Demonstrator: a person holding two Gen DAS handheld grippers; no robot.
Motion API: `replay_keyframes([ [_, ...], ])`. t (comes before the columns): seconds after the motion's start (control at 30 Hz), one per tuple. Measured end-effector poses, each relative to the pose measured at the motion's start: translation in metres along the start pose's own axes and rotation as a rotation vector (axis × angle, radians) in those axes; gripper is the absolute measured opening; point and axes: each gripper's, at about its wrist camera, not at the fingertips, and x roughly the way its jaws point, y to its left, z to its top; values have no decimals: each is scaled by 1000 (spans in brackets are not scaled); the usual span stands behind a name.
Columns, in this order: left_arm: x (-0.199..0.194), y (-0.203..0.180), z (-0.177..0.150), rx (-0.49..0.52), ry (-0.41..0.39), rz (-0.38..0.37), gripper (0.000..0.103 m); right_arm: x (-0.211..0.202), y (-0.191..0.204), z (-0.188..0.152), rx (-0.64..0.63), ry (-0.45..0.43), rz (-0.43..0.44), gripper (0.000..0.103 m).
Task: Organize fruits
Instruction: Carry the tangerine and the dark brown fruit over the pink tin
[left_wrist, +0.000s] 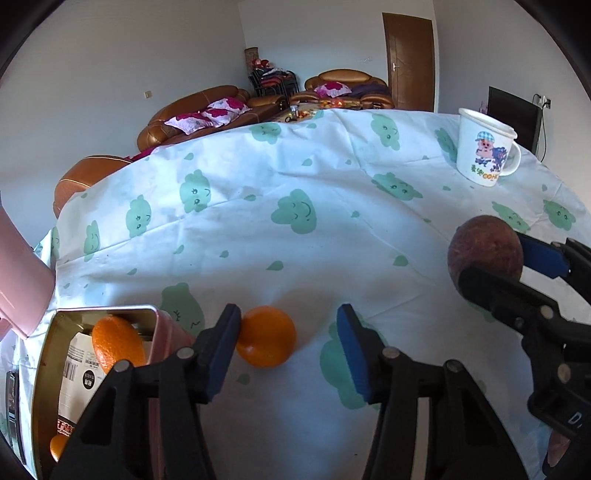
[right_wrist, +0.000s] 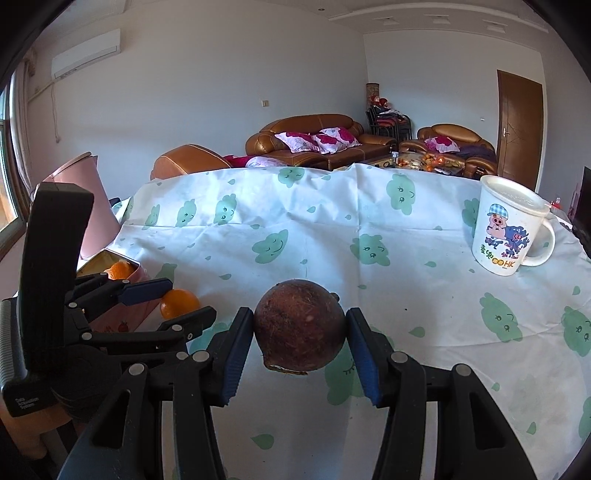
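Observation:
An orange (left_wrist: 266, 336) lies on the cloud-print tablecloth (left_wrist: 295, 240), touching the left finger of my open left gripper (left_wrist: 288, 345). It also shows in the right wrist view (right_wrist: 179, 302). A pink tin box (left_wrist: 48, 369) at lower left holds another orange (left_wrist: 114, 343) and a smaller one (left_wrist: 57, 446). My right gripper (right_wrist: 300, 336) is shut on a brown round fruit (right_wrist: 300, 330), held above the cloth. The fruit also shows in the left wrist view (left_wrist: 485, 251), at right.
A white cartoon mug (right_wrist: 511, 229) stands at the far right of the table. A pink container (right_wrist: 86, 206) stands at the far left behind the tin box (right_wrist: 122, 295). Sofas and a door lie beyond the table.

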Motion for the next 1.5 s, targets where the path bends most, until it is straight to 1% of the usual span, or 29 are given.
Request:
replay_keyframes([
  [0.13, 13, 7, 3, -13, 35, 30, 57, 0, -1, -1, 0, 1, -4, 53],
  [0.27, 12, 8, 3, -4, 32, 27, 56, -1, 2, -1, -11, -2, -11, 53],
  [0.37, 3, 7, 1, 9, -7, 20, 31, -3, 2, -1, -14, -10, -10, 53],
  [0.4, -1, 7, 0, 12, -17, 8, 28, -4, 3, -1, -14, -14, -11, 53],
  [0.47, -6, 6, -2, 21, -29, -14, 28, -5, 3, -1, -16, -21, -13, 53],
  [0.5, -7, 6, -4, 24, -36, -18, 25, -6, 3, -1, -16, -25, -14, 53],
  [0.6, -9, 13, -5, -2, -45, -51, 25, -6, 3, -1, -17, -30, -17, 53],
  [0.63, -7, 15, -5, -11, -41, -49, 26, -6, 3, -1, -19, -29, -17, 53],
  [0.67, -6, 18, -4, -27, -34, -54, 30, -6, 3, -1, -21, -28, -17, 53],
  [0.7, -3, 20, -4, -37, -22, -57, 40, -6, 4, -1, -23, -28, -19, 53],
  [0.73, -2, 19, -5, -26, -22, -56, 40, -6, 4, -1, -24, -29, -20, 53],
  [0.77, -1, 17, -5, -14, -16, -52, 42, -6, 4, -1, -24, -30, -21, 53],
  [0.83, 1, 12, -6, 23, -1, -41, 55, -7, 4, -1, -23, -33, -20, 53],
  [0.87, 5, 9, -6, 35, 25, -38, 68, -7, 3, -1, -21, -34, -19, 53],
  [0.97, 6, 7, -7, 55, 32, -32, 64, -7, 2, -1, -15, -38, -15, 53],
  [1.0, 6, 7, -7, 60, 34, -12, 58, -7, 2, -1, -13, -39, -14, 53],
  [1.03, 6, 8, -7, 62, 34, 5, 54, -7, 2, -1, -11, -39, -13, 53],
  [1.1, 5, 12, -7, 56, 26, 26, 40, -8, 2, -1, -10, -39, -14, 53],
  [1.13, 4, 13, -8, 59, 21, 34, 36, -8, 2, -2, -10, -41, -14, 53],
  [1.3, -1, 11, -11, 86, 6, 17, 34, -9, 2, -2, -9, -43, -14, 53],
  [1.5, -17, 8, -16, 69, -50, -46, 34, -13, 1, -2, 1, -64, -6, 53],
])
